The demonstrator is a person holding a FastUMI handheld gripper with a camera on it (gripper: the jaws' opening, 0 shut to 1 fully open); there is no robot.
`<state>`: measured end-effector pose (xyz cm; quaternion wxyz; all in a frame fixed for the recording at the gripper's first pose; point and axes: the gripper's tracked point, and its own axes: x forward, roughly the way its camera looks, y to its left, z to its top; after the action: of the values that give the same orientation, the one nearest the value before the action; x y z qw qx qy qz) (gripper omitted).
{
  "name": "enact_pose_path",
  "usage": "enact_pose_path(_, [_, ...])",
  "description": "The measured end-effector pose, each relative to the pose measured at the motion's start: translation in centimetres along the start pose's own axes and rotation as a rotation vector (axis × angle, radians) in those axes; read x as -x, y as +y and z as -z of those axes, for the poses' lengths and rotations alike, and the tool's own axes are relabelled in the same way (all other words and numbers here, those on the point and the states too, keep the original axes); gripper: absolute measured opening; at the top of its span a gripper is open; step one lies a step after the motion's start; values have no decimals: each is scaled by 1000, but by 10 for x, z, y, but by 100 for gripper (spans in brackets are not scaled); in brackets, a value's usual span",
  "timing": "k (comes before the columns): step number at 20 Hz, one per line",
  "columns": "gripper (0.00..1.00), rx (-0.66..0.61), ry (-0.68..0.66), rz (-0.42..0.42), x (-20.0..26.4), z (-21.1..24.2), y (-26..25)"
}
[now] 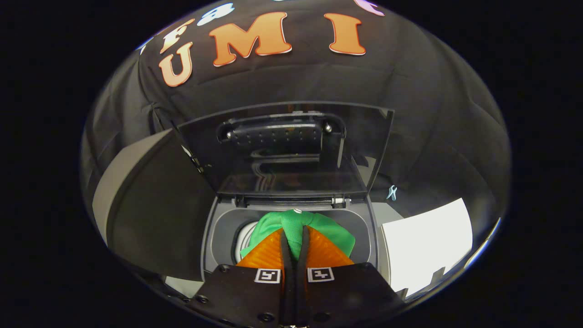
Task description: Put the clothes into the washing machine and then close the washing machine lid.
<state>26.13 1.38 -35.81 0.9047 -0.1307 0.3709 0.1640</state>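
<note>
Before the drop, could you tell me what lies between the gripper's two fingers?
In the gripper view, a fold of the green garment sits pinched between the gripper fingers, above the washing machine opening.

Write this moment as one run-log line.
gripper: jaws shut on green garment | garment: over washing machine opening | lid: open, upright | next: release

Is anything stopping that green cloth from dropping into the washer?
Nothing visible does. The gripper is shut on the green cloth, which hangs right over the washing machine's open drum. The lid stands raised behind it, out of the way.
</note>
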Motion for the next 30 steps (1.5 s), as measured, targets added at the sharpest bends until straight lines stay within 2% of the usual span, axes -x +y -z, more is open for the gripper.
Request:
enact_pose_path(6, [8,-39,94,-4,-61,35,-4])
enact_pose_path(14, [9,-20,191,17,-97,76,-6])
enact_pose_path(17, [19,-23,229,10,-97,85,-10])
enact_pose_path(19, [32,-37,228,19,-95,87,-12])
enact_pose_path(22, [38,-41,191,40,-87,80,-18])
enact_pose_path(28, [100,-41,151,68,-49,69,-31])
enact_pose_path(30, [100,-50,131,73,-38,66,-34])
